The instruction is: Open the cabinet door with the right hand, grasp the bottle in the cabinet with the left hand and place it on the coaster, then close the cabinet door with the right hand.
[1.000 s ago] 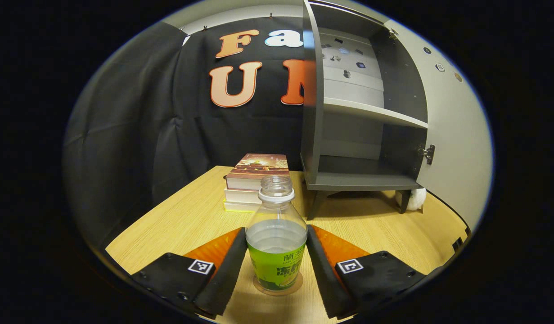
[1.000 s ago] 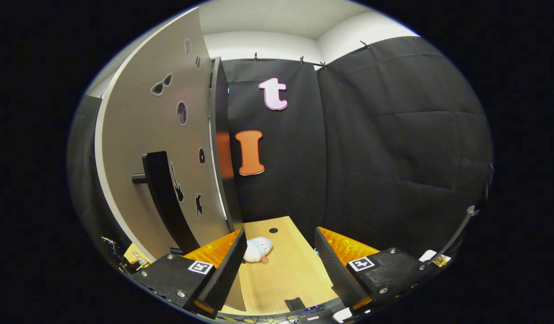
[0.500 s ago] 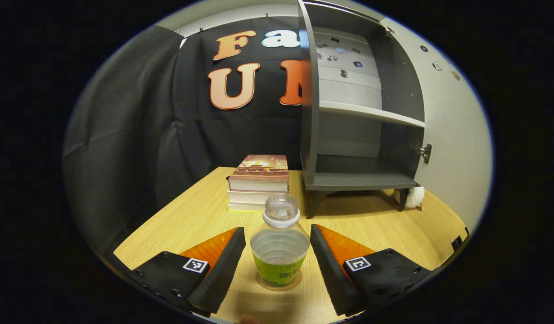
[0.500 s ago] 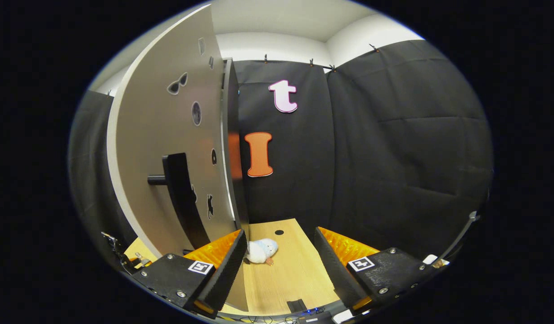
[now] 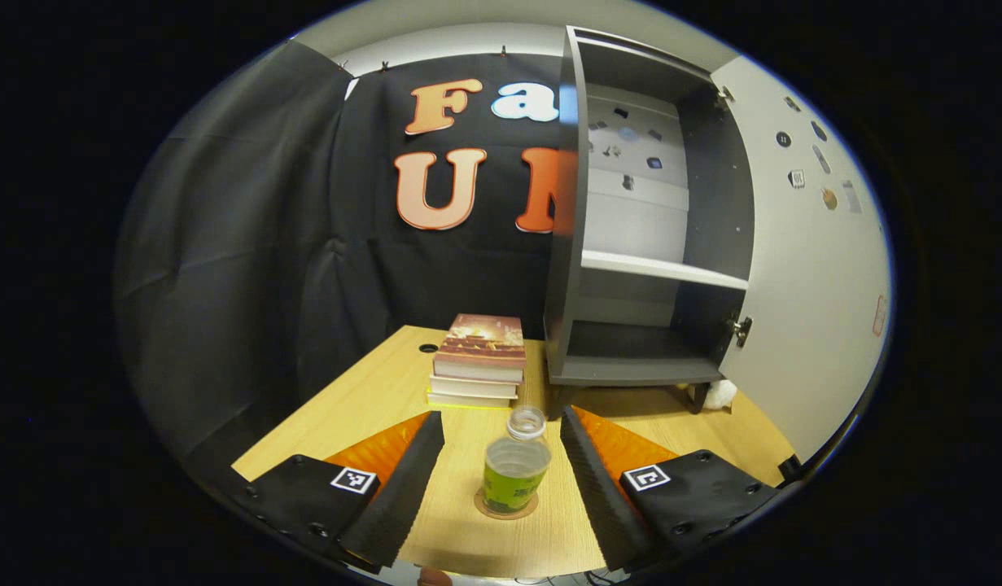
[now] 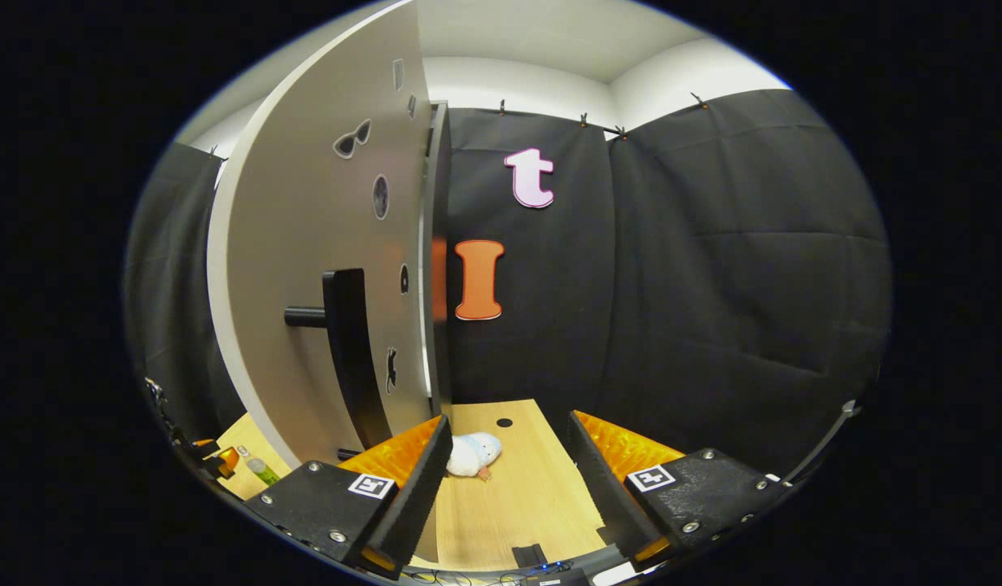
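Bottle [image 5: 515, 472] is standing upright on the coaster [image 5: 505, 509] on the wooden table [image 5: 362, 407], uncapped, part full of clear liquid. Left gripper [image 5: 501, 476] is sitting with jaws spread wide, gripping nothing; the bottle is showing between its fingers but clear of both. Against the frames of a second ago, the bottle is appearing much smaller and farther off, so the left gripper is pulling back from it. Stack of books [image 5: 478, 360] is lying beyond the bottle, beside the cabinet [image 5: 631, 244], whose compartments are standing bare.

Right gripper [image 6: 509, 480] is also holding its jaws wide apart with nothing between them. Cabinet door [image 6: 321, 268] is standing open at its left, with the dark handle [image 6: 346, 350] now looking closer to centre than a second ago. Small white plush toy [image 6: 472, 454] is lying on the table near the left finger.
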